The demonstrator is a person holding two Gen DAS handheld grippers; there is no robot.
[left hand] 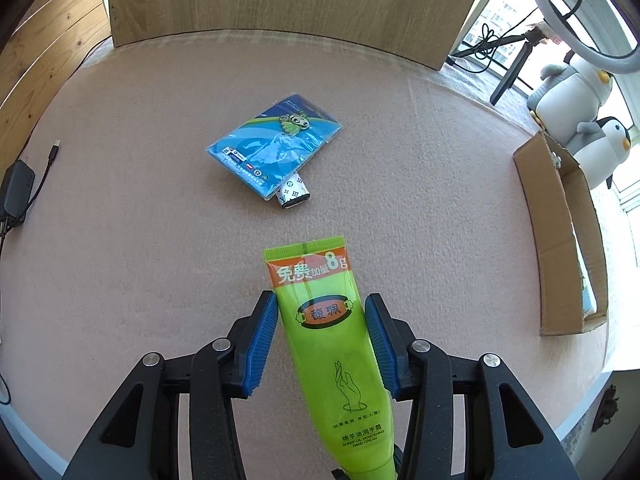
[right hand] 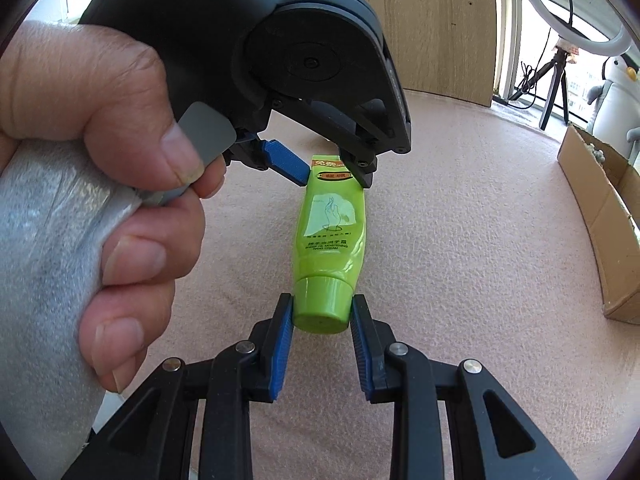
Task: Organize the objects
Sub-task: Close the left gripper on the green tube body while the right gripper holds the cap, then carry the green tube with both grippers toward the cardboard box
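Green plastic hand-cream tube (left hand: 326,320) sits pinched at both ends: your left gripper (left hand: 322,312) has its blue-padded fingers (left hand: 264,344) pressing the flat crimped half, and your right gripper (right hand: 322,316) clamps the round cap between its fingers (right hand: 282,344). You hold the tube just above the pink felt counter (left hand: 140,220). Farther off lie a blue plastic-wrapped packet (left hand: 272,148), touching a small white patterned case (left hand: 294,196), and an open cardboard box (left hand: 560,240) at the right edge

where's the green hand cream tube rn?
The green tube is centred in both wrist views, above the pink mat, held between the right gripper at its cap and the left gripper near its crimped end.
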